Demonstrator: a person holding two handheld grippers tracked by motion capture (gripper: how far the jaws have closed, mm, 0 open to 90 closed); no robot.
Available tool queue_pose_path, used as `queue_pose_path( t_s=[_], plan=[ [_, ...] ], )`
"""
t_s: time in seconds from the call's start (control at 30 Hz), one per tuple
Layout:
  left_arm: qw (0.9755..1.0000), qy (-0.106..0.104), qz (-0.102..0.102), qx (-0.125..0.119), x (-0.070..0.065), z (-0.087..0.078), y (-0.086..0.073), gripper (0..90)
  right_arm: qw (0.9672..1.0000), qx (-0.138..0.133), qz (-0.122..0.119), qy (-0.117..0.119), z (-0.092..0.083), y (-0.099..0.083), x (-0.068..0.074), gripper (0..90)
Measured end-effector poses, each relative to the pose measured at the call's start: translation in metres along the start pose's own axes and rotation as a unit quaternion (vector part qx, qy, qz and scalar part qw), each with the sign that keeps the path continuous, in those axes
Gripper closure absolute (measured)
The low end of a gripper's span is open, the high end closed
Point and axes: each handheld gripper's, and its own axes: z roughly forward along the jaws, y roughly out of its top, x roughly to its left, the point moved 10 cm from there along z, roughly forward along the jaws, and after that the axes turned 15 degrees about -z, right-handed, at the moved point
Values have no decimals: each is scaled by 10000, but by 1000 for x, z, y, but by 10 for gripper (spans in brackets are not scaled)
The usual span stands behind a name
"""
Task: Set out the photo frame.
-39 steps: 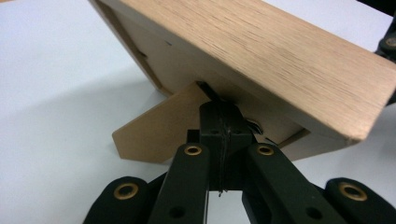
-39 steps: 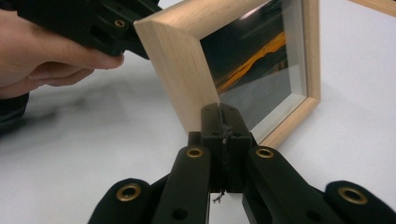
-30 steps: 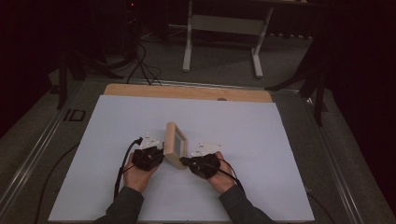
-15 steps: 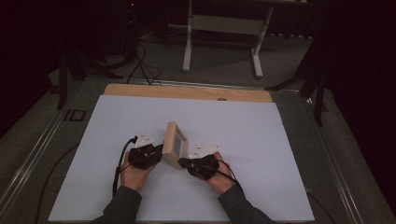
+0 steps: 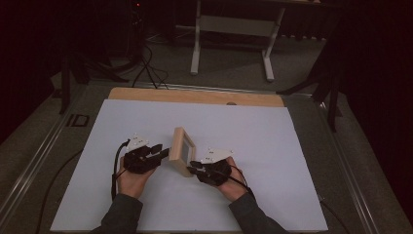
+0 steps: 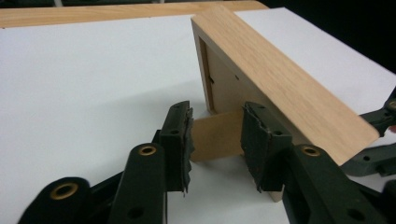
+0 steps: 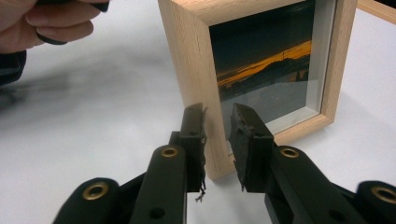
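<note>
Pale wood and white board make up the scene; a white sheet [image 5: 292, 161] covers most of a table whose far edge shows as a strip of light wood [image 5: 195, 96], with dark floor and the white legs of a stand [image 5: 233, 39] beyond it.

At the left of the high view, a hand in a dark sleeve holds the left gripper [image 5: 163, 152] low over the sheet, a black cable [image 5: 116, 168] looping back from it; its black jaws point right toward the picture frame. In the left gripper view, the left gripper [image 6: 215, 140] has just been opening its jaws; they stand apart on either side of the small wooden prop [image 6: 217, 135] that juts from the frame's back, with a sliver of space between each pad and the wood, so nothing is pinched.

At the centre, the picture frame [image 5: 182, 151] stands upright on the sheet, between the two grippers and turned at an angle; its glass faces right.

To the right, the other hand holds the right gripper [image 5: 194, 169] at the frame's near lower corner. In the right gripper view, the right gripper [image 7: 217, 126] has its jaws parted, having just been opening; the near upright edge of the picture frame [image 7: 189, 70] sits between them, the pads close beside the wood without pressing it; the photograph [image 7: 261, 60] shows an orange sunset behind glass.
</note>
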Motion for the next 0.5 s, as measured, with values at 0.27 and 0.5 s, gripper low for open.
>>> queue_pose_path(
  t_s=[0.27, 0.5],
  plan=[
    [9998, 13, -75, -164, -1, -9, 8, 556, 9999, -16, 71, -135, -3, 0, -6, 675],
    [9993, -7, -140, -338, -2, -16, 16, 478, 9997, -57, 133, -219, -6, 0, -11, 650]
  ],
)
